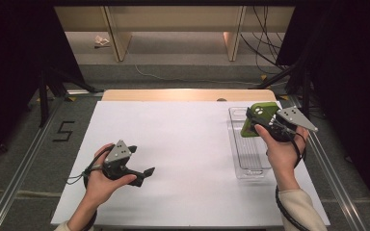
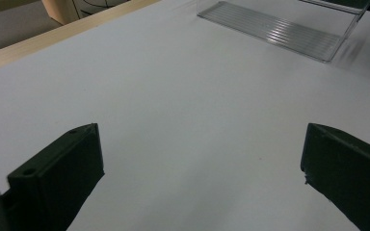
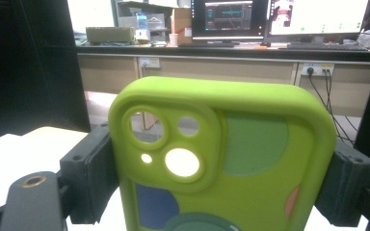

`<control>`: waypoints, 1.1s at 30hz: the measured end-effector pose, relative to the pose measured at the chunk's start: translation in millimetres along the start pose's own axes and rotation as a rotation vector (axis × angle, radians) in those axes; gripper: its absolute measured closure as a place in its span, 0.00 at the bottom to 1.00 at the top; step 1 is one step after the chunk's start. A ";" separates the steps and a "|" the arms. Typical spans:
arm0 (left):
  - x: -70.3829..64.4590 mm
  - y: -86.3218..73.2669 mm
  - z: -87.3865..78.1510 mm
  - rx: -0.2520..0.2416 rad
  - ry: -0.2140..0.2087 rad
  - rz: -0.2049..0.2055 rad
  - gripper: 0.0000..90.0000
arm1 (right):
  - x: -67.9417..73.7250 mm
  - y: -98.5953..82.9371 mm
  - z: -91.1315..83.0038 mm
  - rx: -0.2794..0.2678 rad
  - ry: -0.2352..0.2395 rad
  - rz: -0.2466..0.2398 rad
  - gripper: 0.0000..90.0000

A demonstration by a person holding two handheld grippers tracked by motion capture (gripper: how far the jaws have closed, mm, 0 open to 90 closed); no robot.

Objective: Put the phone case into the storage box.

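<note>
**Green phone case held above the clear tray**

Above the clear plastic tray (image 1: pixel 248 144), at its far end, the right gripper (image 1: pixel 256 121) holds a lime-green phone case (image 1: pixel 258 119) clear of the table. In the right gripper view the case (image 3: pixel 221 159) stands upright between the two black jaws, which press on its left and right edges; its camera cut-outs sit at the upper left, and darker green, blue and orange patches mark its back. The person's right hand (image 1: pixel 282 149) wraps the gripper's handle just on the near side of the tray's right wall, with the grey three-cornered plate (image 1: pixel 296 118) jutting out to the right of the tray.

The tray lies lengthwise on the white sheet (image 1: pixel 173 154) covering the table, close to the sheet's right edge. Its ribbed floor (image 2: pixel 274 30) shows in the left gripper view.

Well to the left of the tray, near the front of the sheet, the left gripper (image 1: pixel 142 175) sits in the person's left hand (image 1: pixel 101 180), low over the sheet. Its jaws are spread wide apart with nothing between them, only bare white sheet (image 2: pixel 197 125), and they point towards the tray.
</note>
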State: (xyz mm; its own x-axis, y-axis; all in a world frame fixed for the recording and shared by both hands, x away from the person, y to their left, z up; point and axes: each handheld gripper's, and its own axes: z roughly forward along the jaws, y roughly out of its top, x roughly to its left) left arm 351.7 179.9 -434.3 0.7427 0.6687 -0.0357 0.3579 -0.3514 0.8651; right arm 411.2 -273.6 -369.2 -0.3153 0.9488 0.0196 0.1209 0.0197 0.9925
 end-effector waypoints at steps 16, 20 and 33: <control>-1.3 0.3 0.8 0.002 -0.001 0.003 0.01 | -1.8 4.0 10.5 0.002 -0.012 -0.006 0.20; -1.5 0.3 1.1 0.003 -0.002 0.004 0.01 | -2.0 4.3 12.8 0.009 -0.013 -0.011 0.20; -1.8 0.1 1.6 0.004 -0.002 0.001 0.01 | -3.7 5.6 20.8 0.022 -0.021 -0.018 0.20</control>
State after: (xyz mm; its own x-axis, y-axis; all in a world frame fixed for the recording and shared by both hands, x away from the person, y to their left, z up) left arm 351.4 177.6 -435.0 0.7444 0.6668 -0.0359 0.3595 -0.3549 0.8630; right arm 432.6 -270.3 -366.2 -0.2976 0.9547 -0.0007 0.1359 0.0431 0.9898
